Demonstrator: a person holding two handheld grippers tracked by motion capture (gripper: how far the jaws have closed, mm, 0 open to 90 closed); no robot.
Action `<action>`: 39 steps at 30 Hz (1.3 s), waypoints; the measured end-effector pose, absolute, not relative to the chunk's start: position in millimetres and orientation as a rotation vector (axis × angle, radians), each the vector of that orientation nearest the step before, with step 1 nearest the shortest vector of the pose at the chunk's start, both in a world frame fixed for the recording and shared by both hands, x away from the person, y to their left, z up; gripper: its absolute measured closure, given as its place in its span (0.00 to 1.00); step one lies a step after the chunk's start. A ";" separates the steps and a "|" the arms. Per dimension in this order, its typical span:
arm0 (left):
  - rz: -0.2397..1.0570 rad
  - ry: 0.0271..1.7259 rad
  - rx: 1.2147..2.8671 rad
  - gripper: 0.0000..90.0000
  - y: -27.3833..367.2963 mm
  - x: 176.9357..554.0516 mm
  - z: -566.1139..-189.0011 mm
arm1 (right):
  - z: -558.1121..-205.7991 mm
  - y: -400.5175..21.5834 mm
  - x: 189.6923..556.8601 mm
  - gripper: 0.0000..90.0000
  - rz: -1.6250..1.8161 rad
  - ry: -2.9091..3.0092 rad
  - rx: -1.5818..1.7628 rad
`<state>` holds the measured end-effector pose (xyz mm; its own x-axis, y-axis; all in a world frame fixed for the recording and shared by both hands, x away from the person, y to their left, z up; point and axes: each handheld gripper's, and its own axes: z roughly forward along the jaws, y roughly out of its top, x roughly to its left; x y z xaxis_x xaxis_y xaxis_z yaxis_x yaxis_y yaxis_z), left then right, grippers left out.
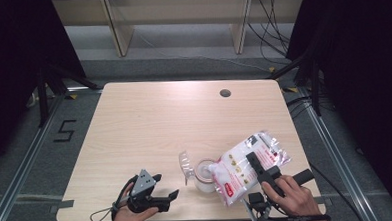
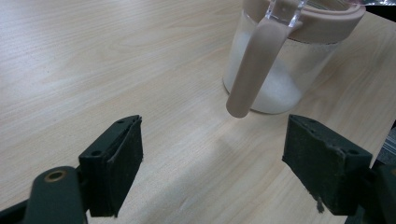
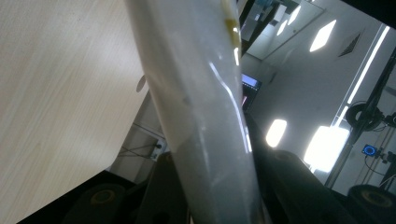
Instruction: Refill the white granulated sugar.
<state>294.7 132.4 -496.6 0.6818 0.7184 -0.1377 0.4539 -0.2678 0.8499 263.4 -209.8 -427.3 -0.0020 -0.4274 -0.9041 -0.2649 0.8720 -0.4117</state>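
Note:
A clear jar point(image 1: 205, 175) with a beige rim and handle point(image 2: 254, 65) stands near the table's front edge, white grains lying in its bottom. Its clear lid point(image 1: 186, 163) is flipped open to the left. My right gripper point(image 1: 255, 163) is shut on a clear plastic bag point(image 1: 235, 173) with red print and white contents. The bag slopes down to the left, its low end at the jar's mouth. In the right gripper view the bag point(image 3: 201, 107) is pinched between the jaws of my right gripper point(image 3: 215, 191). My left gripper point(image 1: 167, 187) rests open left of the jar, and nothing lies between the jaws of the left gripper point(image 2: 212, 158).
The light wooden table point(image 1: 159, 117) has a round cable hole point(image 1: 225, 93) at the back right. Dark frame rails and floor surround the table, with wooden shelving legs behind.

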 end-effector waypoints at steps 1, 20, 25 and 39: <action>0.340 0.914 1.916 0.22 132.4 294.7 -496.6 | -427.6 -209.8 263.4 0.86 -0.133 1.595 -0.551; 0.330 0.925 1.909 0.22 132.1 294.4 -496.8 | -427.1 -210.6 263.4 0.87 -0.135 1.596 -0.548; 0.330 0.927 1.907 0.22 132.1 294.3 -496.8 | -426.6 -210.3 264.5 0.88 -0.135 1.593 -0.570; 0.330 0.925 1.908 0.22 132.1 294.3 -496.8 | -427.8 -211.4 264.5 0.89 -0.132 1.604 -0.558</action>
